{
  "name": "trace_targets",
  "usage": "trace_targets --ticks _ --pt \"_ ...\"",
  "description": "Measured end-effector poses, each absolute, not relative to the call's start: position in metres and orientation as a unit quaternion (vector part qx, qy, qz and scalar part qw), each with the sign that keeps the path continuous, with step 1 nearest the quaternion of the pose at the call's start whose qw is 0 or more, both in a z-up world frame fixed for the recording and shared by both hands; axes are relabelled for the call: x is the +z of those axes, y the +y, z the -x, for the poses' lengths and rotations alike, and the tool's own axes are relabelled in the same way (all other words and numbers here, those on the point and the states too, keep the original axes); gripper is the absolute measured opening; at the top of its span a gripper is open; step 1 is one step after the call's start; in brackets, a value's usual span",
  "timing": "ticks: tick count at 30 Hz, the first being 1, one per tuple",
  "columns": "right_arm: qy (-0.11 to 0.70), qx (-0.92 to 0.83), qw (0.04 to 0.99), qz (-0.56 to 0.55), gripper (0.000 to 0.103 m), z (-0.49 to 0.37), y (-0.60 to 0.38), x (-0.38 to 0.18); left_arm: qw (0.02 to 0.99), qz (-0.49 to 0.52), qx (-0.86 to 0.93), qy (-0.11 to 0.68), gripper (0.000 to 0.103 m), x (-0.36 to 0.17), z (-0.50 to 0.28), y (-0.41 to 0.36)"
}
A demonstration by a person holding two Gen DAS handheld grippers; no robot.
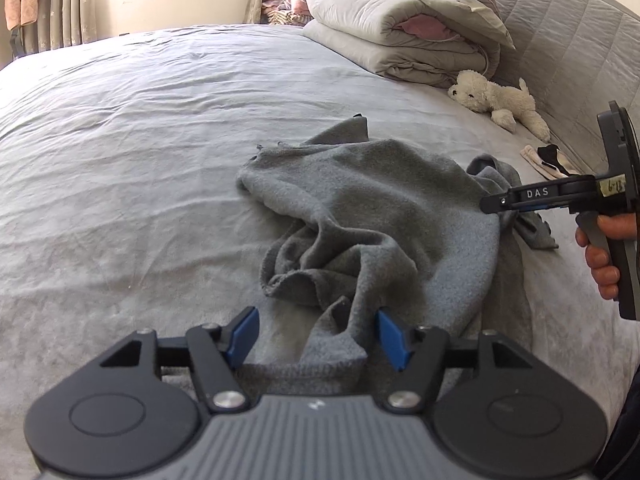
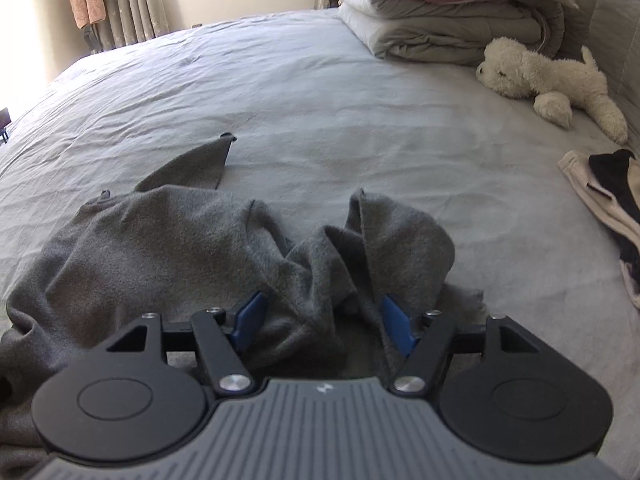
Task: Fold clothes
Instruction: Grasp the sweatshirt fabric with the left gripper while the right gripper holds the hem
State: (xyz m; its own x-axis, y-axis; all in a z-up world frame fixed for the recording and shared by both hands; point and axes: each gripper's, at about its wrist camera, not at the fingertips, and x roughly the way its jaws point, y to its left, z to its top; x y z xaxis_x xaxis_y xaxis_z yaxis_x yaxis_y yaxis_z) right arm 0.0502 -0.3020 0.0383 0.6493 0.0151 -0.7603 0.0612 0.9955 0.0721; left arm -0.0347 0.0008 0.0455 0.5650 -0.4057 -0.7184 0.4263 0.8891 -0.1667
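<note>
A grey fleece garment (image 1: 380,200) lies crumpled on the grey bed sheet (image 1: 140,140). In the left wrist view, my left gripper (image 1: 318,334) stands open over the garment's near edge. A raised fold sits between its blue pads (image 1: 244,332), close to the right one. My right gripper (image 1: 492,206) enters from the right at the garment's far side, held by a hand (image 1: 604,256). In the right wrist view, that gripper (image 2: 322,324) is open, with bunched folds of the garment (image 2: 160,232) between the pads but not pinched.
A folded grey duvet (image 1: 400,28) and a white plush dog (image 1: 496,100) lie by the quilted headboard (image 1: 580,40). A cream and black garment (image 2: 608,200) lies at the right. Curtains (image 2: 124,0) hang beyond the far edge of the bed.
</note>
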Motion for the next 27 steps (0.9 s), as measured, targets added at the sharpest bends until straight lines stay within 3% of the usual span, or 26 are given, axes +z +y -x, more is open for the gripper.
trace_targets --ticks 1,3,8,9,11,15,19,22,27 --pt "0.425 0.001 0.904 -0.049 0.044 -0.051 -0.299 0.035 0.884 -0.011 -0.234 0.404 0.067 0.045 0.034 0.0" --pt "0.426 0.009 0.904 -0.035 0.015 -0.05 -0.288 0.033 0.884 -0.007 -0.232 0.407 0.068 0.043 0.031 -0.001" --pt "0.386 -0.002 0.923 -0.004 0.012 -0.041 -0.275 0.045 0.884 -0.003 -0.223 0.411 0.066 0.04 0.028 -0.001" --pt "0.374 -0.008 0.927 -0.002 0.012 -0.039 -0.277 0.05 0.884 0.001 -0.223 0.411 0.062 0.04 0.029 -0.001" --pt "0.352 -0.024 0.936 0.006 0.011 -0.034 -0.281 0.058 0.884 0.009 -0.222 0.411 0.04 0.042 0.029 0.001" --pt "0.322 -0.05 0.945 0.018 0.009 -0.031 -0.289 0.07 0.884 0.022 -0.229 0.407 0.026 0.043 0.03 0.002" --pt "0.305 -0.094 0.946 0.049 0.009 -0.03 -0.298 0.076 0.885 0.035 -0.238 0.4 0.027 0.048 0.034 0.003" --pt "0.307 -0.119 0.943 0.047 0.009 -0.03 -0.312 0.075 0.886 0.036 -0.227 0.403 0.039 0.05 0.034 0.006" --pt "0.317 -0.086 0.945 0.005 0.009 -0.031 -0.317 0.075 0.886 0.038 -0.218 0.406 0.046 0.048 0.03 0.008"
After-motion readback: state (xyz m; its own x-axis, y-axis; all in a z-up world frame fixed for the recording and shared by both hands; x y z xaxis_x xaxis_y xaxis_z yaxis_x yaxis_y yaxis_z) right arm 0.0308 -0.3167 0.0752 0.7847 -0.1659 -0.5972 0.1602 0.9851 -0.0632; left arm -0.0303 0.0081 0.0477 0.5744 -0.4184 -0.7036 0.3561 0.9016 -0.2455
